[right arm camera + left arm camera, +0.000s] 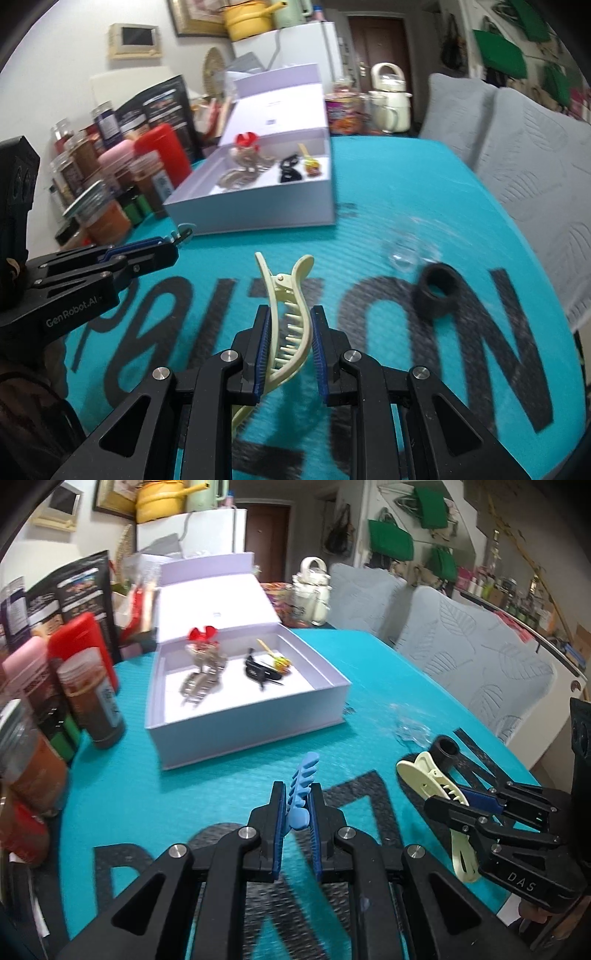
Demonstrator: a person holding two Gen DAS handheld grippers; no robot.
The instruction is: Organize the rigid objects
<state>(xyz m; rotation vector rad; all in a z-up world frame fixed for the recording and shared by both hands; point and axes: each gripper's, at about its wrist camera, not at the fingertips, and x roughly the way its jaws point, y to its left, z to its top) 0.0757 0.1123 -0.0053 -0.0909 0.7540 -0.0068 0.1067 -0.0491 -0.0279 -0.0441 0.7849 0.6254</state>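
Left wrist view: nearest the lens, the left gripper (pixel 298 805) has its jaws drawn nearly together on a blue hair clip (pixel 301 794), whose toothed end sticks up past the fingertips toward 12 o'clock. Beneath lies a teal mat (pixel 207 775) with large black lettering. At 11 o'clock from the gripper, well apart, sits an open lavender box (pixel 251 720), lid propped up behind it; inside are a red clip (pixel 201 633), a silvery clip (pixel 199 686), a black clip (pixel 258 672) and a small yellow-orange piece (pixel 277 659). At 9 o'clock a row of spice jars (pixel 99 701) stands along the mat's edge. At 3 o'clock the right gripper (pixel 461 801) comes in from the side, clamped on a cream hair clip (pixel 432 779); a black ring (pixel 447 753) lies on the mat just behind it, and grey chair backs (pixel 461 653) rise beyond the table

Right wrist view: closest in, the right gripper (pixel 289 332) grips the cream hair clip (pixel 288 306) between its blue pads, jaws closed onto it, handles fanning toward 12 o'clock. At 2 o'clock the black ring (pixel 439 291) rests on the teal mat (pixel 388 229), with a clear, blurred object (pixel 406 251) just beyond it. At 9 o'clock the left gripper (pixel 177 240) reaches in; whatever it holds is barely visible here. The lavender box (pixel 258 214) lies at 11 o'clock, the clips inside, and the spice jars (pixel 110 173) crowd at 10 o'clock
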